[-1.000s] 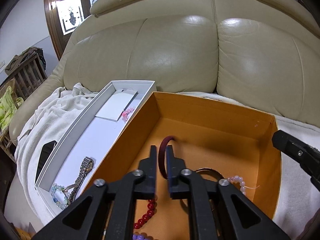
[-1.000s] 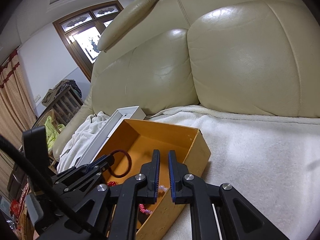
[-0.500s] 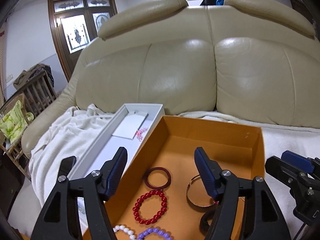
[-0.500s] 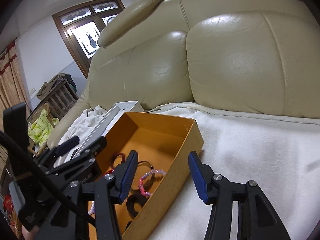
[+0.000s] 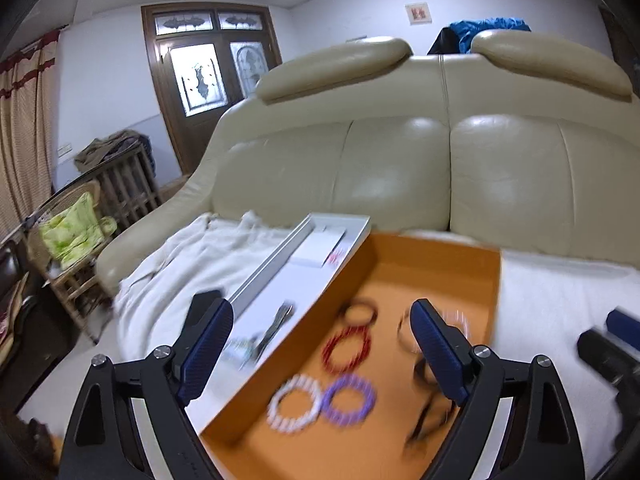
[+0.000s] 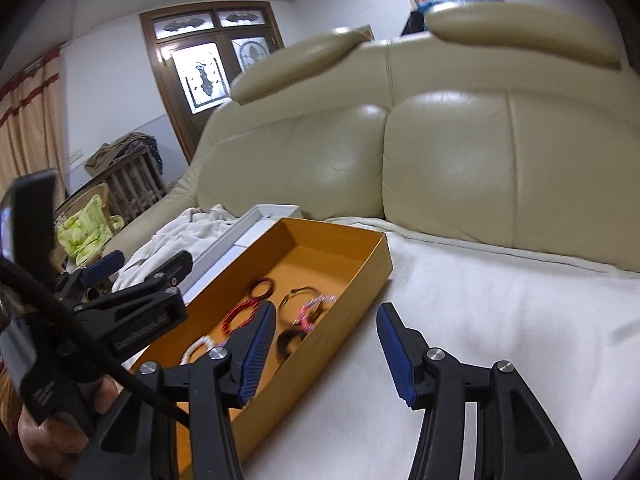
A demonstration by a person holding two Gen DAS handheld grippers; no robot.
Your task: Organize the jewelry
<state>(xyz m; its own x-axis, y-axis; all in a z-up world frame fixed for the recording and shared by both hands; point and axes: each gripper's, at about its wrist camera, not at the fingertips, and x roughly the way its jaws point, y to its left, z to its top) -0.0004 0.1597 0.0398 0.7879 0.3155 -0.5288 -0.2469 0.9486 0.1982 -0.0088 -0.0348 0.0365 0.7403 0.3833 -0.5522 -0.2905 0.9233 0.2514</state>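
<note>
Setting: a cream leather sofa (image 5: 400, 168), its seat draped in a white blanket (image 6: 500, 320), with a wooden glass-paned door (image 5: 200, 76) on the wall behind.
White tray (image 5: 276, 264): pressed against the left wall of the orange box, holding a metal watch (image 5: 276, 326) near its front end and a white card (image 5: 318, 248) towards the sofa back.
Orange box (image 5: 436, 258): a shallow open cardboard box on the blanket, the landmark of the scene, with the bracelets loose on its floor.
White bead bracelet (image 5: 295, 403): in the box's front left, touching or just beside the purple bead bracelet (image 5: 349, 400); motion blur hides which.
Red bead bracelet (image 5: 346, 349): mid-box, behind the purple one, with a dark maroon bangle (image 5: 361, 314) just behind it.
Thin metal bangle (image 6: 302, 294): right of the maroon bangle, beside a pink bead bracelet (image 6: 316, 310).
Black band (image 6: 290, 342): near the box's right wall, in front of the pink bracelet.
Left gripper (image 5: 320, 354): poised above the front of the box, blue-padded fingers spread wide and holding nothing, the left finger over the tray and the right over the box.
Right gripper (image 6: 326, 354): at the box's right wall, fingers wide apart and empty, one finger over the box, the other over the blanket.
</note>
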